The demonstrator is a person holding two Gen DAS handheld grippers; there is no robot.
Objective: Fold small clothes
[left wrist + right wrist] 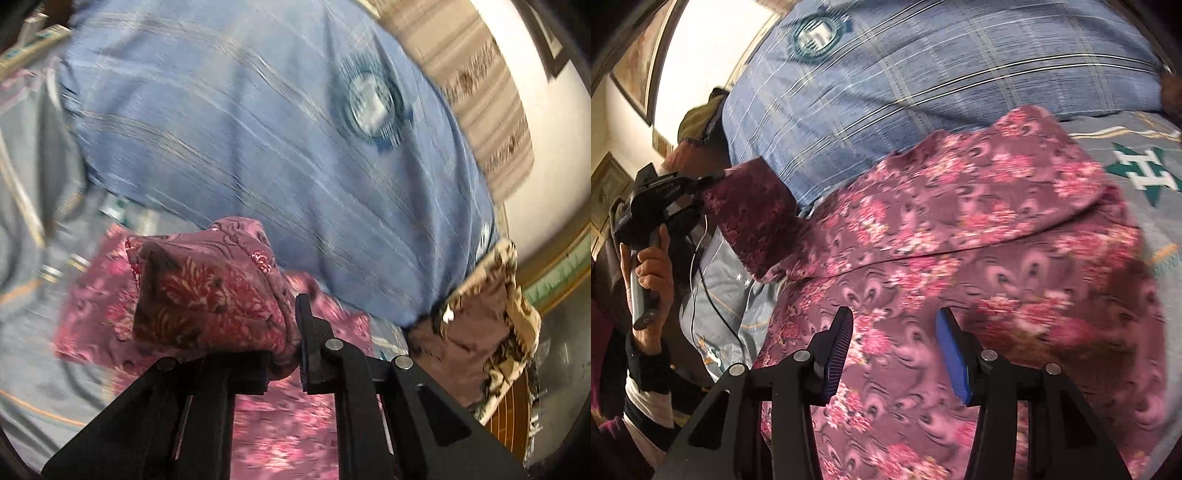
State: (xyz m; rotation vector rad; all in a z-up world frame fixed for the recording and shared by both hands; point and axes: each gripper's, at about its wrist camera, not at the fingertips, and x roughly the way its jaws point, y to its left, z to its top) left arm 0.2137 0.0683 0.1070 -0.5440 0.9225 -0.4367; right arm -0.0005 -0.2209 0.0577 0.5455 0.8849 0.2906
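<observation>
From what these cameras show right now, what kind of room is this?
Most likely a bedroom at home. A pink floral garment lies on a grey-blue bedsheet, with a big blue checked pillow behind it, and a framed picture hangs on the pale wall.

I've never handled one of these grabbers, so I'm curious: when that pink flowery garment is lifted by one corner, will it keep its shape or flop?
Probably flop: the pink floral garment bunches where the left gripper pinches it and drapes in soft folds. It looks thin, so likely light.
</observation>
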